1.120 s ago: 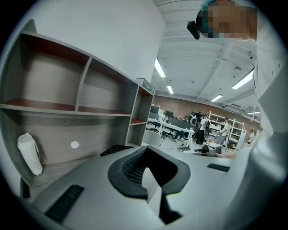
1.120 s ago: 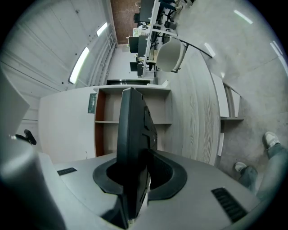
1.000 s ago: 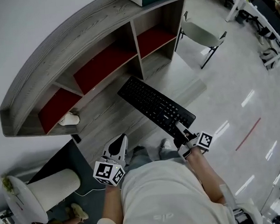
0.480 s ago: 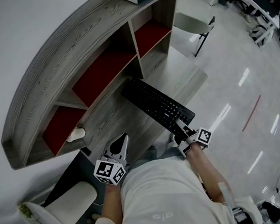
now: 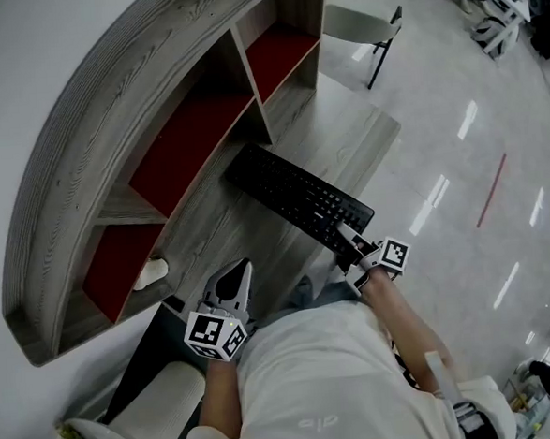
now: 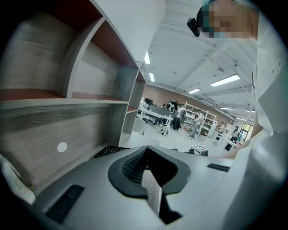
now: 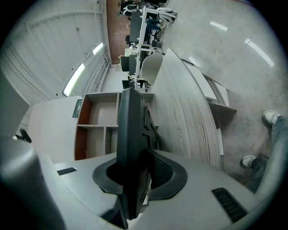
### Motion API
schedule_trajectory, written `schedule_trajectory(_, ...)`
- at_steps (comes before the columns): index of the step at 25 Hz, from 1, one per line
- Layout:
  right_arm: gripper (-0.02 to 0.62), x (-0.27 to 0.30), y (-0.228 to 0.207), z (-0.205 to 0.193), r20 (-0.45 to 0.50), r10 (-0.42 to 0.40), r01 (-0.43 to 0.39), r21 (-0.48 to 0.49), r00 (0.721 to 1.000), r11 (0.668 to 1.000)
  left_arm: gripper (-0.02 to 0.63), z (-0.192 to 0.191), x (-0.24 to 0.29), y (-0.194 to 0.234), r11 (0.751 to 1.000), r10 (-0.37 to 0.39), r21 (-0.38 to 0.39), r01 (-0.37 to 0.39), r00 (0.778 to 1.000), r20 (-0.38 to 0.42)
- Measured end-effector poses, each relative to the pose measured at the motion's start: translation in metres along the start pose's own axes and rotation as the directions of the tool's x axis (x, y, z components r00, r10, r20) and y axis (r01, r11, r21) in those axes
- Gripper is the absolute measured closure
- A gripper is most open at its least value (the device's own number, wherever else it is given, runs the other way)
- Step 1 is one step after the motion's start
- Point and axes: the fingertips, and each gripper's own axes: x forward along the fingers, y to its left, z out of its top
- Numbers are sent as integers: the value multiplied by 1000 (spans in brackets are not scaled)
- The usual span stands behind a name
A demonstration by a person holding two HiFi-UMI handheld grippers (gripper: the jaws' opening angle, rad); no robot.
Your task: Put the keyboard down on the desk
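The black keyboard (image 5: 297, 198) lies slantwise and flat over the grey wooden desk (image 5: 215, 241), in front of the shelf unit. I cannot tell whether it rests on the wood. My right gripper (image 5: 352, 251) is shut on its near right end, which juts past the desk's front edge. The right gripper view shows the keyboard (image 7: 131, 134) edge-on, clamped in the right gripper (image 7: 132, 179), with the desk (image 7: 184, 112) beside it. My left gripper (image 5: 231, 287) hangs shut at the desk's front edge with nothing in it. The left gripper (image 6: 148, 177) points along the desk, the keyboard's corner (image 6: 109, 151) ahead.
A curved shelf unit (image 5: 109, 132) with red back panels stands on the desk. A small white object (image 5: 152, 269) lies in its left compartment. A pale chair (image 5: 355, 25) stands beyond the desk's far end. The shiny floor (image 5: 460, 182) opens to the right.
The head view has swung, so desk and shelves sit further left and up. The keyboard and my right gripper hold nearly the same place over the desk. The left gripper has not moved.
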Motion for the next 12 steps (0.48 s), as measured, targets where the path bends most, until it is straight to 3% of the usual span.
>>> schedule_trajectory(6, 480, 8, -6, -1, 6, -3, 3, -14, 1000, 1000, 589, -7, -2, 7, 1000, -5, -6, 5, 1000, -17)
schedule_trajectory(12, 482, 16, -28, 1, 11, -100, 101, -45, 995, 994, 589, -12, -5, 11, 1000, -4, -15, 4, 1000, -25)
